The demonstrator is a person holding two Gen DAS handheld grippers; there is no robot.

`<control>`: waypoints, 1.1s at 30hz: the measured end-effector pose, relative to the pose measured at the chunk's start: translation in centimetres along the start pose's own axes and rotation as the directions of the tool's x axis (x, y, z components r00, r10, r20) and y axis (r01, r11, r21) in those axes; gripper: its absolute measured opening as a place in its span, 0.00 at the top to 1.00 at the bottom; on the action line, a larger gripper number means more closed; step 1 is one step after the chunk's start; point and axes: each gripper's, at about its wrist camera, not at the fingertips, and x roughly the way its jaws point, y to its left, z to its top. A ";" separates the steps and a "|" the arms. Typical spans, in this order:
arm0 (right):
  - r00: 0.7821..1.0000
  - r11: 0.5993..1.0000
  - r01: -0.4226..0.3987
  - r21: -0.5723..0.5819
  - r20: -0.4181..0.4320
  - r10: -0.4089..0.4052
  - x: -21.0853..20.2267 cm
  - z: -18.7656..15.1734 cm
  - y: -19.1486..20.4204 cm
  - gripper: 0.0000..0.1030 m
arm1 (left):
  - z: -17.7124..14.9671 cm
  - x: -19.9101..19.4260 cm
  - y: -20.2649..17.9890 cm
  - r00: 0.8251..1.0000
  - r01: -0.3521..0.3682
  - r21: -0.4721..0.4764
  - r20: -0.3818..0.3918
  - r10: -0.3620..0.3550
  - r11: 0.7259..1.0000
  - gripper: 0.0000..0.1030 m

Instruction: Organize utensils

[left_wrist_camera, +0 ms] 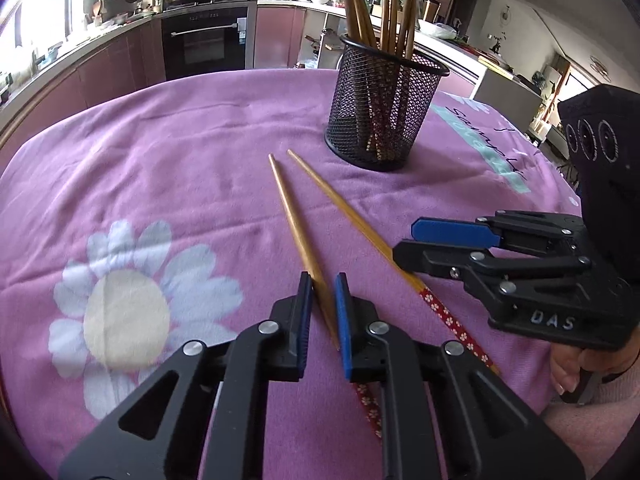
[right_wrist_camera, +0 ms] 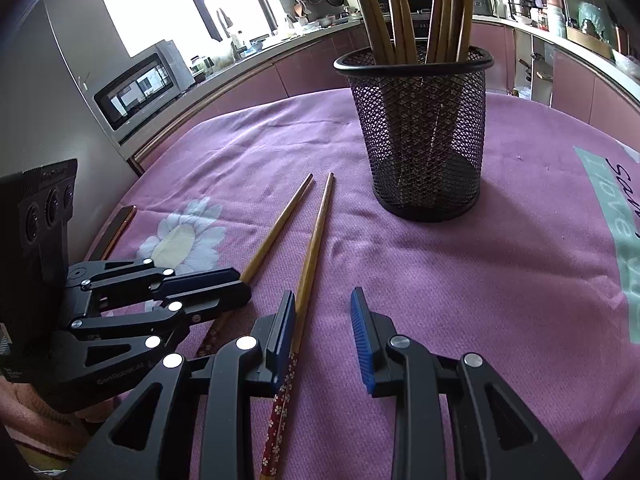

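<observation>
Chopsticks [left_wrist_camera: 304, 236] on purple cloth [left_wrist_camera: 180, 160]; kitchen counters [right_wrist_camera: 312, 36] behind.

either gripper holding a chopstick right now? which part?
Left gripper brackets the left chopstick near mid-shaft, just ahead of its red patterned end; whether the pads clamp it cannot be told. Right gripper is open, holding nothing, beside the right chopstick.

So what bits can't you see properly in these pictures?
- Tops of the chopsticks in the mesh cup: cut off by the top edge in both views.
- Left chopstick's patterned handle: mostly hidden under the left gripper in the left wrist view.
- Right chopstick's handle end: runs off the bottom edge of the right wrist view.
- Writing on the cloth: cut off by the right edge.
</observation>
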 end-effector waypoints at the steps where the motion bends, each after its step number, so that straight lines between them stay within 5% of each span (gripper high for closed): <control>1: 1.000 1.000 0.002 -0.003 0.000 -0.002 0.1 0.1 0.1 0.74 | 0.0 -0.1 0.1 1.000 0.002 -0.009 0.005 -0.002 1.000 0.85; 20: 0.999 0.997 0.039 -0.073 -0.017 -0.040 2.6 3.0 1.1 0.74 | 2.8 1.9 1.6 0.999 -0.032 -0.020 0.005 0.032 0.999 0.80; 33: 0.992 0.980 0.120 -0.157 -0.023 -0.125 3.7 3.6 2.3 0.80 | 3.2 2.4 1.9 0.999 -0.034 -0.033 0.004 0.034 0.999 0.88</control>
